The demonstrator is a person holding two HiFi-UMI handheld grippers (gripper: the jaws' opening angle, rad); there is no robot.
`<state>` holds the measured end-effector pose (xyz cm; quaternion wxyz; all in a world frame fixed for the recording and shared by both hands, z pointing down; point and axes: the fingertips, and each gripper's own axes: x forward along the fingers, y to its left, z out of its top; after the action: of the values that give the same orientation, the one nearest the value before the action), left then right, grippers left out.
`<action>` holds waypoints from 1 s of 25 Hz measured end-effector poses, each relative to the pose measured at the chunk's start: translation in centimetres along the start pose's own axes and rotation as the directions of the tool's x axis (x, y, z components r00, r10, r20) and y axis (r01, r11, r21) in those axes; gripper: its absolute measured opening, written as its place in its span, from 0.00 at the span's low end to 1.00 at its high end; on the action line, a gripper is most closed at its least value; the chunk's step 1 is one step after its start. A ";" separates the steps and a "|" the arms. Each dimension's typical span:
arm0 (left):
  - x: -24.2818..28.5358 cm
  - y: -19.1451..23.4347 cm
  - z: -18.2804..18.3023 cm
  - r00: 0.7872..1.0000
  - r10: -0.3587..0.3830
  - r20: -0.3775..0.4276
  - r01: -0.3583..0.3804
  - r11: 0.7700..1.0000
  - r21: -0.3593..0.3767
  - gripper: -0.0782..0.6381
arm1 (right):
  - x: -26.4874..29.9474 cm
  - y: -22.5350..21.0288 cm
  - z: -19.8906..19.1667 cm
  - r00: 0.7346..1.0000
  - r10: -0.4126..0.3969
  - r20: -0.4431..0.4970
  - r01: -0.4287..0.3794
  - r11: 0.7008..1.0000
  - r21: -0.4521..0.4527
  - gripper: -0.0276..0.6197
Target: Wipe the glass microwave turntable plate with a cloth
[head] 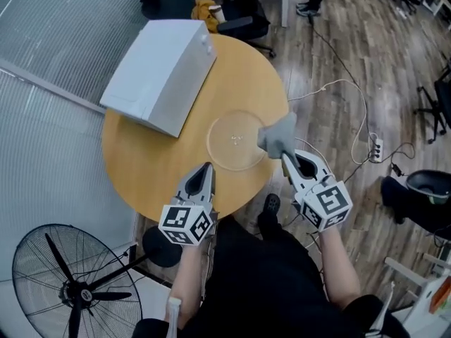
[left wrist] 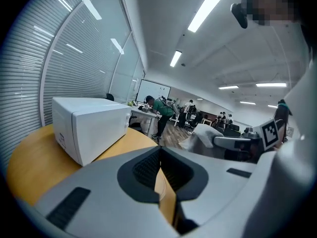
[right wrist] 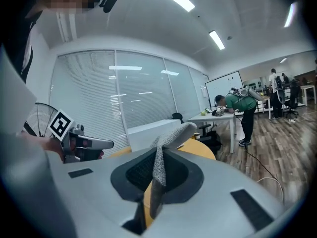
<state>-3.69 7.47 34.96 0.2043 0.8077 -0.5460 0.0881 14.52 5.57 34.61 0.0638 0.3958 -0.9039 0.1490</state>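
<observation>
The clear glass turntable plate [head: 234,141] lies flat on the round wooden table [head: 141,167], right of centre. A grey cloth [head: 277,136] [right wrist: 171,140] hangs over the plate's right rim, pinched between the jaws of my right gripper [head: 285,156] [right wrist: 157,177], which is shut on it. My left gripper [head: 207,167] [left wrist: 159,163] sits shut and empty above the table's near edge, just short of the plate's near-left rim. From the left gripper view the cloth [left wrist: 200,137] and the right gripper show off to the right.
A white microwave [head: 163,72] [left wrist: 89,125] stands on the table's far left, door end toward the plate. A floor fan [head: 74,287] is at the near left. Cables and a power strip [head: 375,148] lie on the wood floor to the right. People and desks are far back.
</observation>
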 end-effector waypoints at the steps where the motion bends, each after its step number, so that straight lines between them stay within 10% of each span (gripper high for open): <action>1: 0.0 0.2 -0.4 1.000 0.013 -0.008 -0.013 1.000 -0.017 0.10 | 0.3 -0.1 -0.3 1.000 0.011 -0.009 -0.011 1.000 0.002 0.08; 25: 6.9 12.7 -10.0 0.985 0.041 -0.169 -0.104 0.919 -0.381 0.18 | 11.4 -0.9 -3.3 0.970 0.068 -0.232 -0.084 0.994 -0.063 0.08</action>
<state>-11.82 1.86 49.49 0.3995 0.7209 -0.5642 0.0493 7.38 -1.90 40.56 0.1763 0.3384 -0.9098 0.1632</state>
